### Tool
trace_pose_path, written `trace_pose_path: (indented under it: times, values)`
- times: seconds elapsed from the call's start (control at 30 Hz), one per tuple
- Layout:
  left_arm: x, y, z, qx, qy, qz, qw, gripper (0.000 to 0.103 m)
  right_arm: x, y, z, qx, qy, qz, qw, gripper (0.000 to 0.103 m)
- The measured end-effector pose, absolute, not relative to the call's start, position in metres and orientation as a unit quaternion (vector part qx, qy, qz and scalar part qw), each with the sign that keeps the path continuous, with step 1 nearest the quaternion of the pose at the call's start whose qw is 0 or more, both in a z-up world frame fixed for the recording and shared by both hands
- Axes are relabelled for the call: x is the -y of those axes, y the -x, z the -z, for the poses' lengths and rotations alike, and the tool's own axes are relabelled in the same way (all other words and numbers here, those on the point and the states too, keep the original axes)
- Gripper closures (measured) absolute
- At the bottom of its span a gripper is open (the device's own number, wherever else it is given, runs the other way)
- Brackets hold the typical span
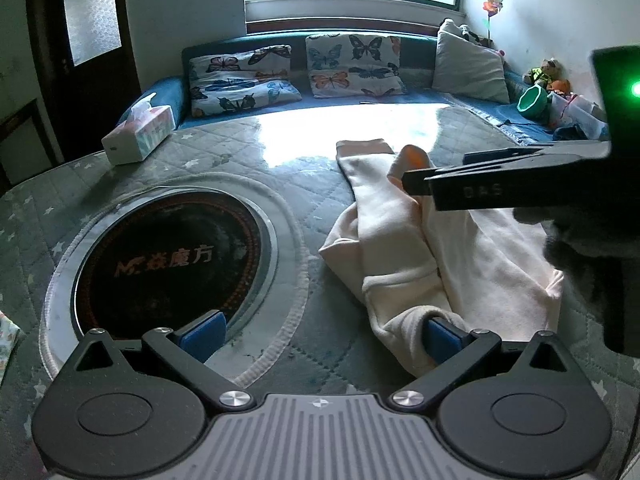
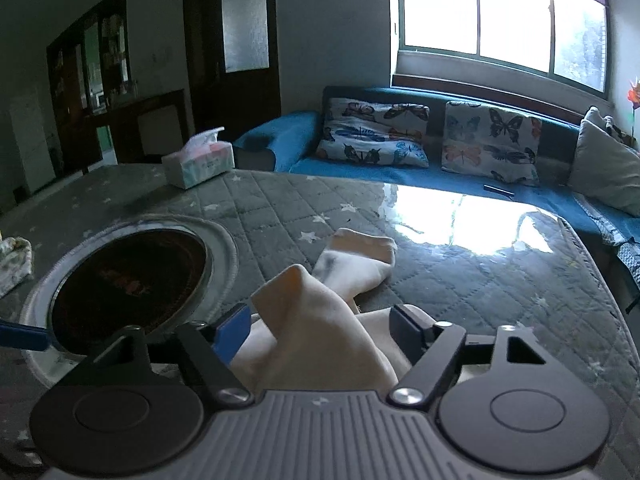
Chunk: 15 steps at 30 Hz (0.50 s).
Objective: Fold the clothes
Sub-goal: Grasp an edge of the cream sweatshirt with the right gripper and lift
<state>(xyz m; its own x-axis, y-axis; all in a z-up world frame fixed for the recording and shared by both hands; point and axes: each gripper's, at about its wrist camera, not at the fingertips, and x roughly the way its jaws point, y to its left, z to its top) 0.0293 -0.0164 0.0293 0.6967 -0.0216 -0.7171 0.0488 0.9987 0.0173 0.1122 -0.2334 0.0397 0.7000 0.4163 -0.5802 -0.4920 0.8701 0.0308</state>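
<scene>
A cream garment (image 1: 400,232) lies crumpled on the grey quilted table cover (image 1: 280,152), one long part stretched away from me. My left gripper (image 1: 324,338) is open wide just above the table. Its right pad (image 1: 442,340) touches the garment's near edge, and its left pad is over the black cooktop. My right gripper (image 1: 414,186) reaches in from the right, level with a raised fold. In the right wrist view that raised fold (image 2: 312,320) stands between the right gripper's (image 2: 322,330) parted jaws, and a cuffed end (image 2: 360,260) lies beyond.
A round black cooktop (image 1: 168,256) is set into the table on the left. A tissue box (image 1: 140,132) stands at the far left edge. A small patterned cloth (image 2: 14,264) lies at the left. Behind the table a blue sofa (image 2: 360,168) holds butterfly pillows.
</scene>
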Motion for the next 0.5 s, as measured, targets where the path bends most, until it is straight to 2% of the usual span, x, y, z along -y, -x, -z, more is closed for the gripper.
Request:
trace_pose_path:
  times: [0.47,0.5]
  values:
    - [0.005,-0.025,-0.029,-0.399,-0.013,0.022,0.917,0.000,0.236,-0.134,-0.022,-0.328,0.047,-0.241,0.912,0.057]
    - [0.004,-0.025,-0.028,-0.401,-0.013,0.019,0.916,0.000,0.237,-0.134,-0.022,-0.328,0.046,-0.241,0.913,0.062]
